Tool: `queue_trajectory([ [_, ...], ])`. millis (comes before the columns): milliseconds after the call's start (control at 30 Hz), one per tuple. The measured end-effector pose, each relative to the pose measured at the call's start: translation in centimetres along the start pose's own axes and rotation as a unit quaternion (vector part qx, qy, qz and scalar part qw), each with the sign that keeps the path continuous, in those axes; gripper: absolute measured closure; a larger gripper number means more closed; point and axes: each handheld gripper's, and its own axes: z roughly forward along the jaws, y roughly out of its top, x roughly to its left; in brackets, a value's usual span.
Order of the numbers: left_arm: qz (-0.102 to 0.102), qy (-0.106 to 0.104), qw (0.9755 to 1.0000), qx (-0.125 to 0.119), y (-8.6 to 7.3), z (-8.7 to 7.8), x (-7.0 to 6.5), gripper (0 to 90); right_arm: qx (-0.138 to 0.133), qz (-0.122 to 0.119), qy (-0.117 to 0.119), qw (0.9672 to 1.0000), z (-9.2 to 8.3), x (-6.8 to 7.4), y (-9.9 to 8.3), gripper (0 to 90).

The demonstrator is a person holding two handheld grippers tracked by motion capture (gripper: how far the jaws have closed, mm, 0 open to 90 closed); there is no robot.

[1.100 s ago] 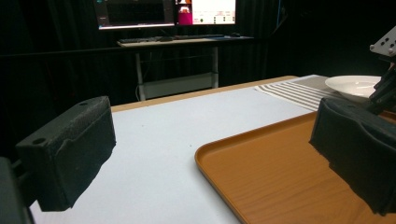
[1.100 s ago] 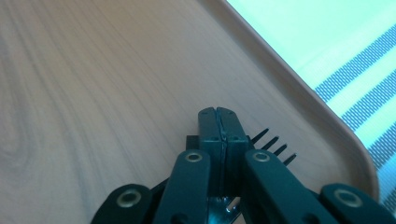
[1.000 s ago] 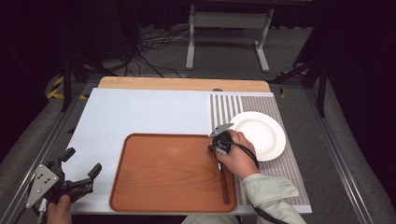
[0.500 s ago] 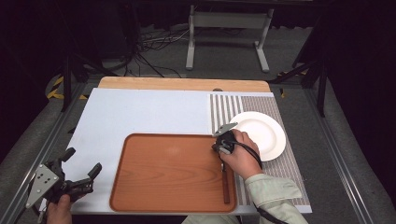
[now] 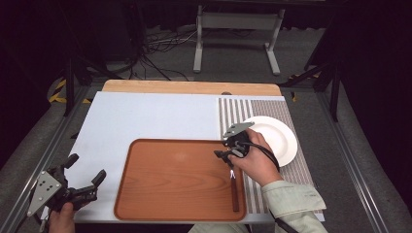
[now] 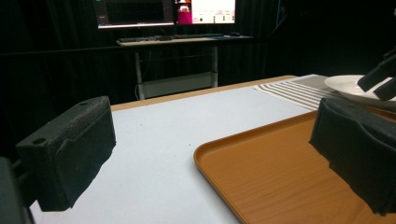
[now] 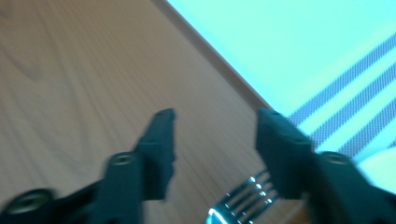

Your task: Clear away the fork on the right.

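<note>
Drawn back from the plate [image 5: 272, 138], right tongs [image 5: 224, 154] hover released over a fork [image 7: 243, 201]; left tongs [image 5: 86, 178] gape beside the tray [image 5: 145, 194].

Your right arm wears a pale grey-green sleeve [image 5: 291, 199] with a buttoned cuff. Both tools are black: the left gripper [image 5: 83, 175] carries a grey three-cornered plate [image 5: 42, 191] dotted with small holes, and the right gripper [image 5: 222, 154] has another, with a black cable [image 5: 265, 151] looping off it.
</note>
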Motion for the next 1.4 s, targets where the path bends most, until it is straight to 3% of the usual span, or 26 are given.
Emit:
queue_trajectory([
  [67, -0.001, -0.001, 1.0000, 0.001, 0.0, 0.0, 0.0, 0.9, -0.012, -0.010, 0.000, 0.9999, -0.5, 0.1, 0.1, 31.6],
  [167, -0.001, -0.002, 1.0000, 0.000, 0.0, 0.0, -0.1, 0.9, -0.022, -0.023, 0.004, 0.9995, -1.4, 0.4, 0.3, 26.7],
  [467, -0.001, -0.001, 1.0000, 0.000, 0.0, 0.0, -0.1, 0.9, -0.066, -0.042, 0.006, 0.9969, -3.6, 0.7, 0.2, 21.6],
  [633, -0.002, 0.000, 1.0000, 0.000, 0.0, 0.0, -0.1, 0.9, -0.110, -0.052, -0.005, 0.9926, -5.7, 0.5, -0.6, 19.4],
  [1000, 0.000, 0.000, 1.0000, 0.001, 0.0, 0.0, -0.1, 0.9, -0.158, -0.045, -0.003, 0.9864, -8.0, 0.0, -2.9, 16.6],
  [1167, -0.001, 0.000, 1.0000, 0.000, 0.0, 0.0, -0.1, 0.9, -0.188, -0.039, -0.004, 0.9814, -8.7, -0.4, -4.6, 15.8],
  [1400, -0.001, 0.001, 1.0000, 0.001, 0.0, 0.0, -0.1, 0.9, -0.236, -0.020, -0.010, 0.9715, -9.3, -1.1, -7.4, 15.6],
])
